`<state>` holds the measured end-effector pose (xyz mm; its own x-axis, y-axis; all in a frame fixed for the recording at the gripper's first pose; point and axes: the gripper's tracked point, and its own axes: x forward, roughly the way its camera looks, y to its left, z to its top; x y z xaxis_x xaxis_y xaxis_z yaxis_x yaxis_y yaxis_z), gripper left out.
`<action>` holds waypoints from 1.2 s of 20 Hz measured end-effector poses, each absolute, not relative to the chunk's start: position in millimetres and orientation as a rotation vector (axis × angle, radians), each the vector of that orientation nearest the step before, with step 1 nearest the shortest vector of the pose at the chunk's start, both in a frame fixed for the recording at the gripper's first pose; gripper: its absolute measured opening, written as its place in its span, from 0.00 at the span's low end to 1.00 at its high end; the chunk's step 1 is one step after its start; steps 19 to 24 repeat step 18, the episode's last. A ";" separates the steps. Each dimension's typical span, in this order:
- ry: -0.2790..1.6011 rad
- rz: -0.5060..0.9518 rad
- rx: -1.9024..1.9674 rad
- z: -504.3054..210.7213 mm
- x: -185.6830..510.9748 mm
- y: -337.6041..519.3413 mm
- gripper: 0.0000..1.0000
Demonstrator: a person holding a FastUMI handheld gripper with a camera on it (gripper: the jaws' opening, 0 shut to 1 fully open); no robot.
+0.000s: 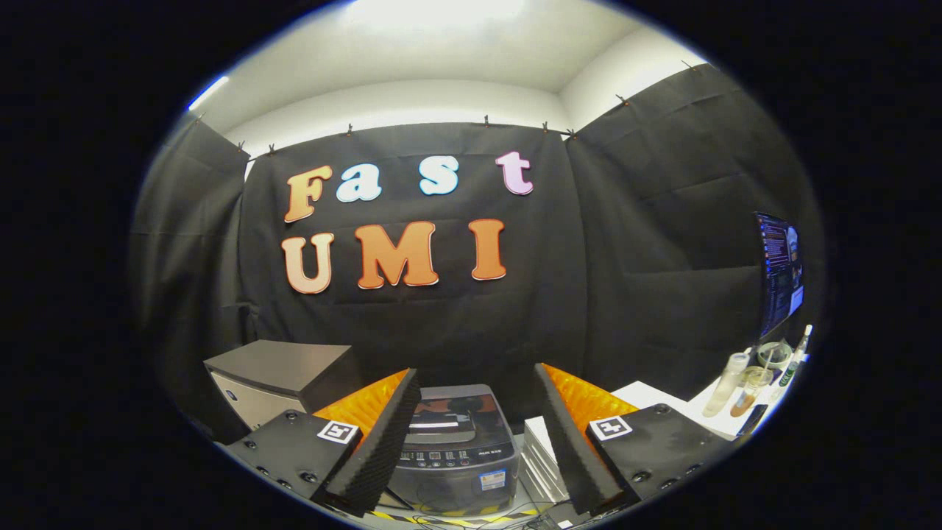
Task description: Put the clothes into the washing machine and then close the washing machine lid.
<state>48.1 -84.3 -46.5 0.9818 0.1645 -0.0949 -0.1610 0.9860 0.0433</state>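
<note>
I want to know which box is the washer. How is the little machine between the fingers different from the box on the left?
The washing machine has a dark see-through lid and a row of buttons on top; the grey box has a plain flat top. The washing machine sits ahead of the open gripper, between its fingers; the grey box stands off to the left, beyond the left finger. Both are boxy and stand before the black cloth wall.

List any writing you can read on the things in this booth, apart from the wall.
Washing machine: print by its buttons and a small sticker on its front, both too blurred to read.
Bottles on the side table: nothing readable.
The open jaws' gripper: square code markers, no words.
So no text can be quoted.
</note>
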 end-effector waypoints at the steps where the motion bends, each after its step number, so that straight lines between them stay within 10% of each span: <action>1: 0.097 0.153 0.027 -46.0 41.9 -92.7 0.98; 24: 0.027 0.215 0.008 -15.8 40.4 -137.1 0.98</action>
